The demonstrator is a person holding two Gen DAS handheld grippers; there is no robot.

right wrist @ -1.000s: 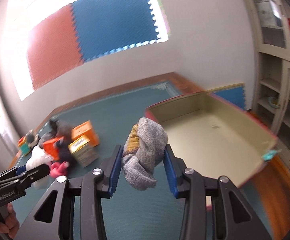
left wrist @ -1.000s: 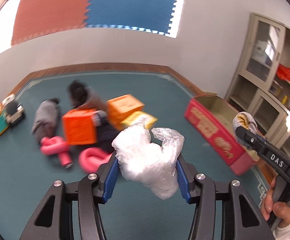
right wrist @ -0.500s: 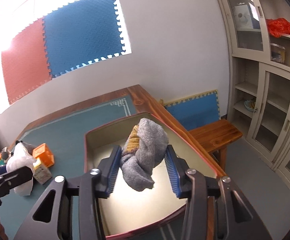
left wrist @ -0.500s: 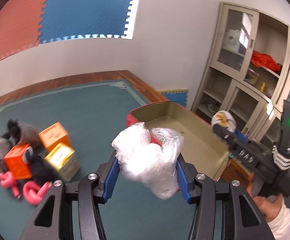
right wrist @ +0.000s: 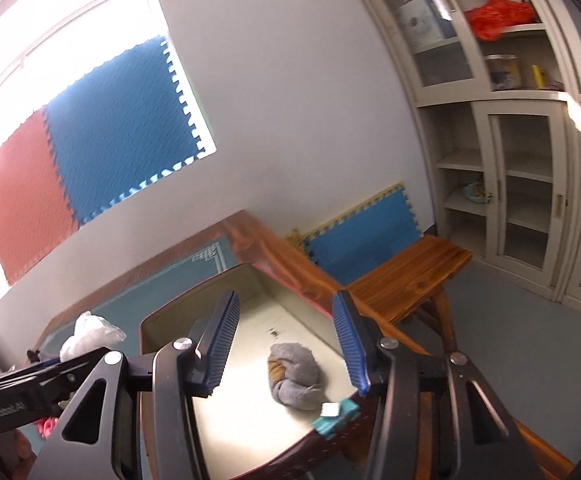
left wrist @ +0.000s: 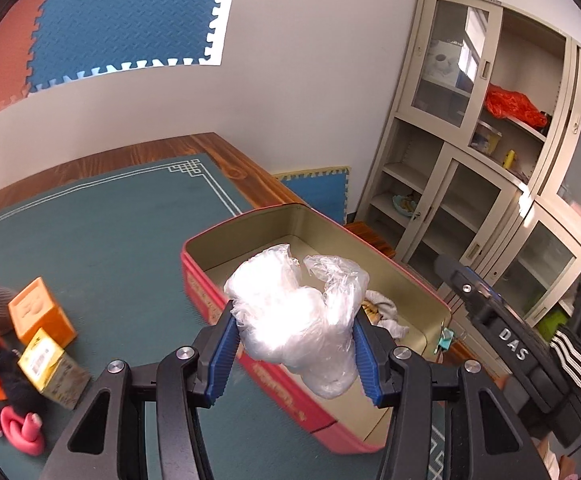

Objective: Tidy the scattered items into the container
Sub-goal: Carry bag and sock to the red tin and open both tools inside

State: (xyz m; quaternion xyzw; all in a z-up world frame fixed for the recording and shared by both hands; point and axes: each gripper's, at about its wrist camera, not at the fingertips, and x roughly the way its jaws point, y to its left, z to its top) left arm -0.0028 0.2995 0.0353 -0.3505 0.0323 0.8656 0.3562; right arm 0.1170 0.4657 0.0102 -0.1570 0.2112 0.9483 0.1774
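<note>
Crinkled clear plastic, a bunched film bag (left wrist: 298, 316), sits pinched between the blue ribbed pads of the left hand-held gripper (left wrist: 295, 354), held over the near rim of the container (left wrist: 226, 304), not yet inside it. That container is a long shallow tin, red with printed lettering outside, matte beige within, standing on the green mat of the worktop (left wrist: 90, 220).

On its floor lies a soft grey knitted sock bundle (right wrist: 295, 376) with a mustard patch, loosely balled. The right hand-held gripper (right wrist: 288, 344) hangs just above it with its pads spread wide and nothing between them.

By my reading the job is partly along: one soft item lies in the tin, one is held above it and only needs letting go, and several remain out on the mat well to the left. Those are two orange cardboard cubes (left wrist: 38, 312), a yellow carton (left wrist: 48, 364), a dark knitted piece (left wrist: 6, 376), and a pink foam tube (left wrist: 22, 428) bent into loops. The boxes look rigid and square-edged; the textiles and foam should squash easily.
</note>
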